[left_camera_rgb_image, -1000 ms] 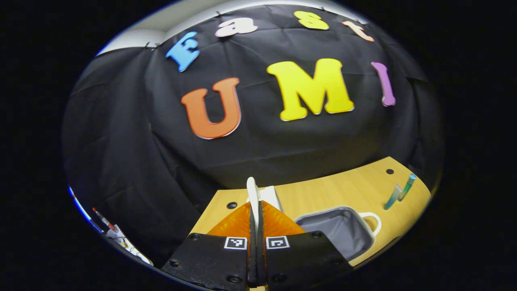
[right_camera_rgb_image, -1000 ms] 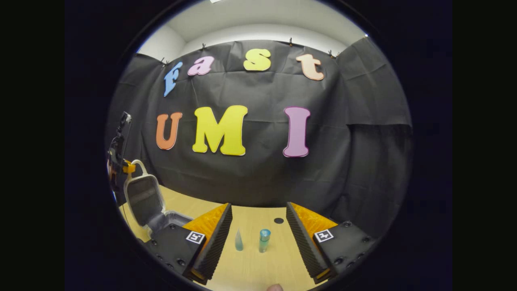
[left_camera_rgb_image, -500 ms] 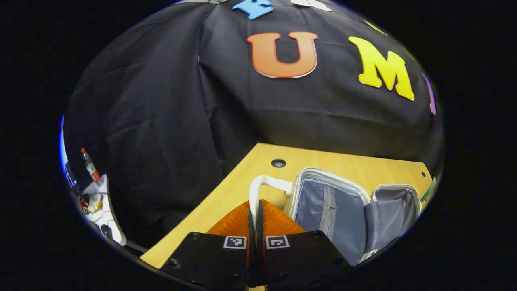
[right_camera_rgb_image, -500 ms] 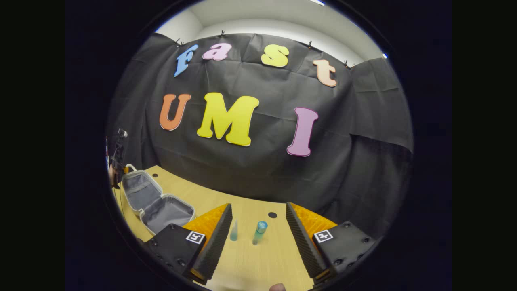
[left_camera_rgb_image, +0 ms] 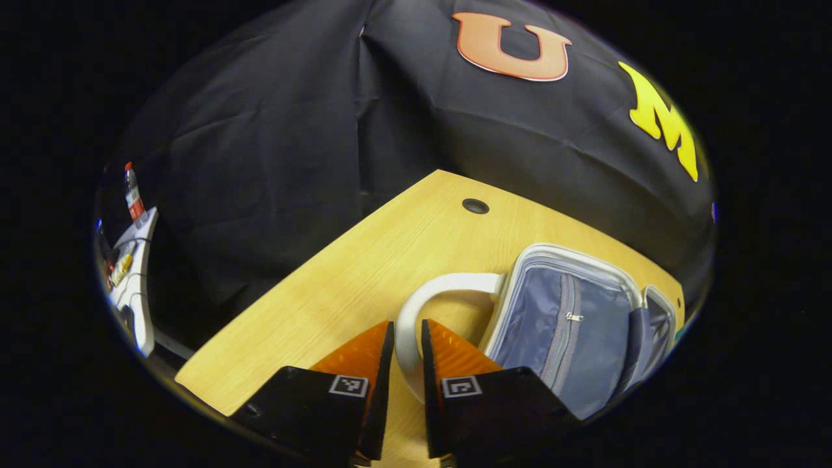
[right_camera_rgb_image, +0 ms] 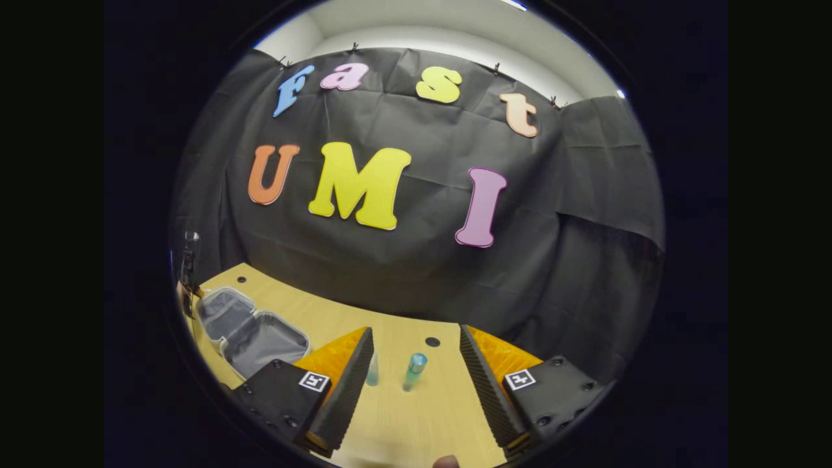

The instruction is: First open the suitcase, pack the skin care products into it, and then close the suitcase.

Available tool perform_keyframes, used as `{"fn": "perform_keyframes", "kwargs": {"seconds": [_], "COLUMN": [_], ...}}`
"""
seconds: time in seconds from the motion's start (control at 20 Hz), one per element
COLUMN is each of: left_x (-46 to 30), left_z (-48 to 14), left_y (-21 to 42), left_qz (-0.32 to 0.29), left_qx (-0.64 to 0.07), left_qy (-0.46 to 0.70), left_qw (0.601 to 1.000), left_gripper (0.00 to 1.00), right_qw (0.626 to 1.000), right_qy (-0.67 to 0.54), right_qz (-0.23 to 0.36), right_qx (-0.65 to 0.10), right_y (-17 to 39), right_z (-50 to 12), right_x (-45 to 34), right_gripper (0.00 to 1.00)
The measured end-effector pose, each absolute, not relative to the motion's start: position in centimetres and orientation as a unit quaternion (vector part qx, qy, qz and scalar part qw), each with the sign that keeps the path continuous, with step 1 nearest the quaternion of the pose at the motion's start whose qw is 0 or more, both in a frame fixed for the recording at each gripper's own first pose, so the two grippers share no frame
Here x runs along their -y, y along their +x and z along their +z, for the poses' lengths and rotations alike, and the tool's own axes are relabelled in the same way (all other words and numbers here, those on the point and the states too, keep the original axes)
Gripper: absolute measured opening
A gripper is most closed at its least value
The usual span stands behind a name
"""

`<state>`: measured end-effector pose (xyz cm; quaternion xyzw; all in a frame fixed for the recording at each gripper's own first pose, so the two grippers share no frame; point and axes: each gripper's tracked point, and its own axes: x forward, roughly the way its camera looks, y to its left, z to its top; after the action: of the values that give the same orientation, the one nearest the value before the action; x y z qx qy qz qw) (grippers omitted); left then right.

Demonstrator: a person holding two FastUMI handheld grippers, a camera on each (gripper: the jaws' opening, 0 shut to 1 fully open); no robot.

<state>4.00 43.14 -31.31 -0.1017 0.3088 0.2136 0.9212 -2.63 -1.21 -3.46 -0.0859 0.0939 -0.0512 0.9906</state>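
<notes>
In the left gripper view, my left gripper (left_camera_rgb_image: 403, 354) has its jaws narrowly apart around the white loop handle (left_camera_rgb_image: 416, 305) of the small grey fabric-lined suitcase (left_camera_rgb_image: 572, 325), which lies open on the pale wooden tabletop (left_camera_rgb_image: 364, 273) — not pinching it. In the right gripper view, my right gripper (right_camera_rgb_image: 416, 370) stands wide, empty. Ahead: a teal-capped clear bottle (right_camera_rgb_image: 413, 372) and a small translucent tube (right_camera_rgb_image: 372, 372) (light, likely slippery) — I'd grip each mid-body.

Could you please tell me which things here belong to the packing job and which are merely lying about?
Part of the job:
suitcase, lying open
blue-capped bottle
small tube

Just lying about:
red-capped bottle on the white stand off the table
</notes>
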Motion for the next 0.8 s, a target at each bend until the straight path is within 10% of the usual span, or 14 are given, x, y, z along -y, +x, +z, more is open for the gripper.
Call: {"fn": "perform_keyframes", "kwargs": {"seconds": [0.25,0.8], "left_x": [-41.7,-20.7], "left_z": [-26.0,-10.2], "left_y": [2.7,0.7], "left_qz": [0.217,0.149], "left_qx": [-0.270,-0.122], "left_qy": [-0.074,-0.017], "left_qw": [0.935,0.981], "left_gripper": [1.00,1.00], "right_qw": [0.992,0.996], "right_qy": [-0.077,-0.023], "right_qz": [-0.038,-0.004], "right_qx": [-0.087,-0.091], "right_y": [-2.7,-3.1], "right_z": [-4.1,-6.3], "right_x": [0.6,3.9], "right_gripper": [0.79,0.79]}}
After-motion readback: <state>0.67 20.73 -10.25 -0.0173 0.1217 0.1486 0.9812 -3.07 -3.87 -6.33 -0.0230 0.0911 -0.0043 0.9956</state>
